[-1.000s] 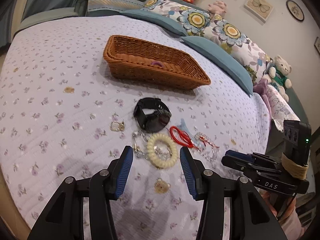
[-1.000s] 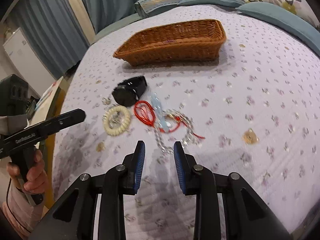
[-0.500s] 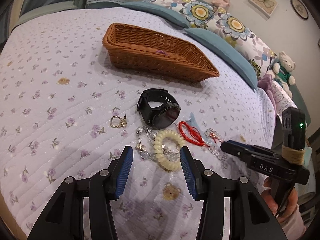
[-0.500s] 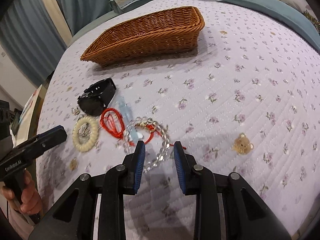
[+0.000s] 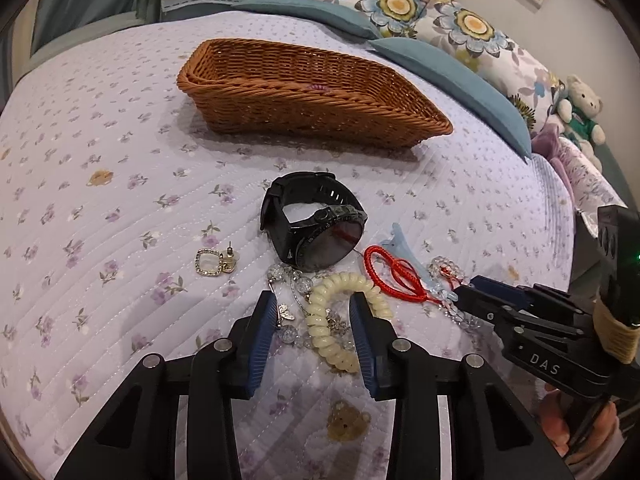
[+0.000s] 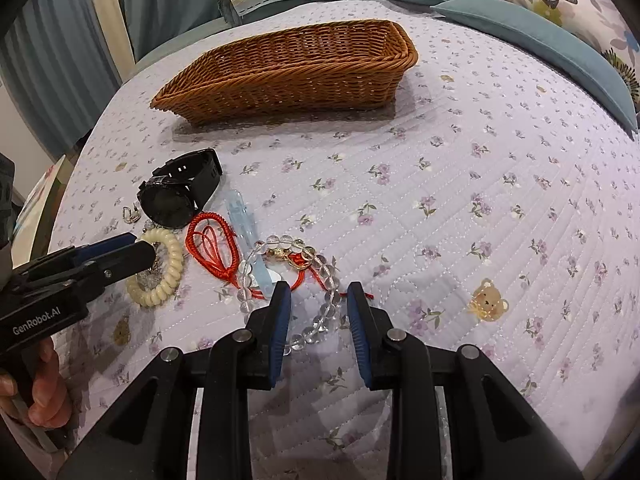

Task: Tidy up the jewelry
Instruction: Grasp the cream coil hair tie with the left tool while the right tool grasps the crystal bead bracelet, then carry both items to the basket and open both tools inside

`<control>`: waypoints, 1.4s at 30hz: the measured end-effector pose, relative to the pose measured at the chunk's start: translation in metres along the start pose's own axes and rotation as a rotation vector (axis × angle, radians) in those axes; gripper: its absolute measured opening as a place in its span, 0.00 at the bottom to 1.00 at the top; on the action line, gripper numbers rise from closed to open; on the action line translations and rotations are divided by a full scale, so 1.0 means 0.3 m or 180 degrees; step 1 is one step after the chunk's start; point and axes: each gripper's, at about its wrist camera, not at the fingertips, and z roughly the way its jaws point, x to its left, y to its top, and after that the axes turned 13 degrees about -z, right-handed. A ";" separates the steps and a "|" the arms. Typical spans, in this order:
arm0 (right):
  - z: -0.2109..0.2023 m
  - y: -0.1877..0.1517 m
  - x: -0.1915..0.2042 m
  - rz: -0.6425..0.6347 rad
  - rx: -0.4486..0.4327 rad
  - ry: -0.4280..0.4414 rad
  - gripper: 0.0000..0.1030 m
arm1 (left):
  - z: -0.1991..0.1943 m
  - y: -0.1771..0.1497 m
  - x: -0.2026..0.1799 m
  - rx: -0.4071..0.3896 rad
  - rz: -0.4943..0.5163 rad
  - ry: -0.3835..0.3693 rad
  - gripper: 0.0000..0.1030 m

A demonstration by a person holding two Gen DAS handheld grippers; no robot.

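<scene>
Left tool (image 5: 314, 320), just narrowed, brackets the cream spiral hair tie (image 5: 344, 312) without gripping. Right tool (image 6: 314, 314) hangs open over the clear bead bracelet (image 6: 288, 276). Both lie near the brown wicker basket (image 5: 304, 92); pickups look imminent.

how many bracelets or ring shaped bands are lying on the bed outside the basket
4: the black watch, cream coil band between the left hand-held gripper fingers, red cord, clear bead bracelet at the right hand-held gripper. Others may be tangled underneath.

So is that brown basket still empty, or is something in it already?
Not quite empty. The wicker basket holds a small purple thing near its far wall; what it is cannot be told. The remaining jewelry lies on the bedspread.
</scene>
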 end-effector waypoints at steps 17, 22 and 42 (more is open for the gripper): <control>0.003 0.000 0.005 -0.0042 -0.0040 -0.0069 0.10 | 0.001 0.000 0.015 -0.0048 -0.0055 -0.0004 0.11; -0.009 -0.010 0.024 -0.0109 -0.0107 -0.0033 0.10 | -0.030 -0.017 0.018 -0.0101 -0.0066 -0.0016 0.11; -0.135 -0.073 0.046 -0.0001 -0.0388 0.0282 0.10 | -0.256 -0.051 0.035 -0.0359 -0.0181 -0.0319 0.11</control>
